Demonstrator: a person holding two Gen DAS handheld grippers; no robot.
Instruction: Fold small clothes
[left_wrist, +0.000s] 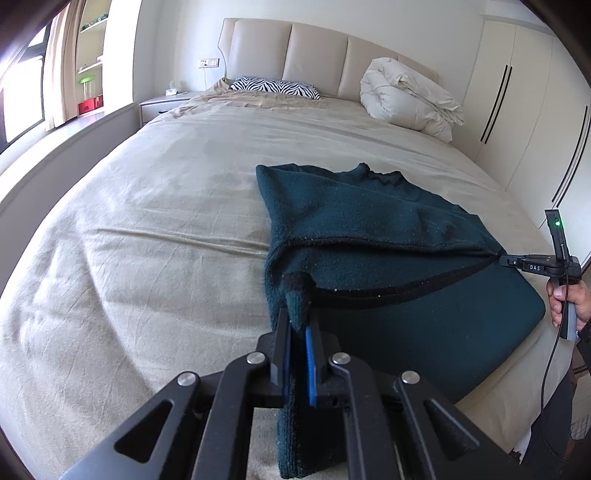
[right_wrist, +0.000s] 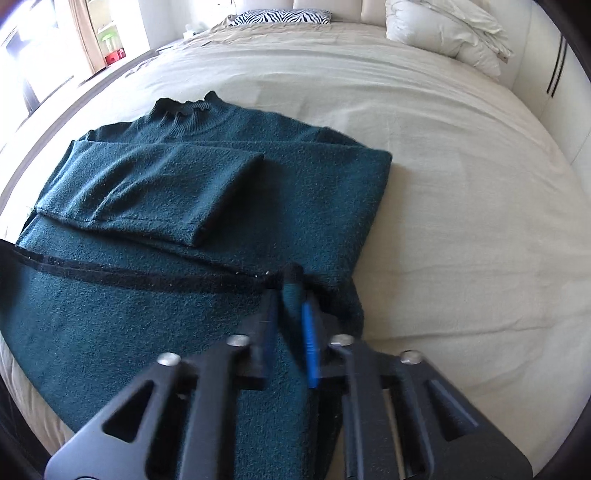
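A dark green sweater (left_wrist: 369, 229) lies flat on the beige bed sheet (left_wrist: 147, 229), collar toward the headboard. In the right wrist view the sweater (right_wrist: 221, 184) has its sleeves folded across the chest. My left gripper (left_wrist: 299, 314) is shut on the hem's left corner, with the cloth bunched between its blue pads. My right gripper (right_wrist: 291, 295) is shut on the hem's right corner. In the left wrist view, the right gripper (left_wrist: 509, 261) pinches the far hem corner, gripped by a hand (left_wrist: 569, 302). The black hem band stretches between both grippers.
A rolled white duvet (left_wrist: 410, 96) and a zebra pillow (left_wrist: 275, 86) lie near the padded headboard (left_wrist: 317, 48). White wardrobe doors (left_wrist: 532, 122) stand along the right. A nightstand (left_wrist: 162, 105) and a window ledge (left_wrist: 55, 155) run along the left.
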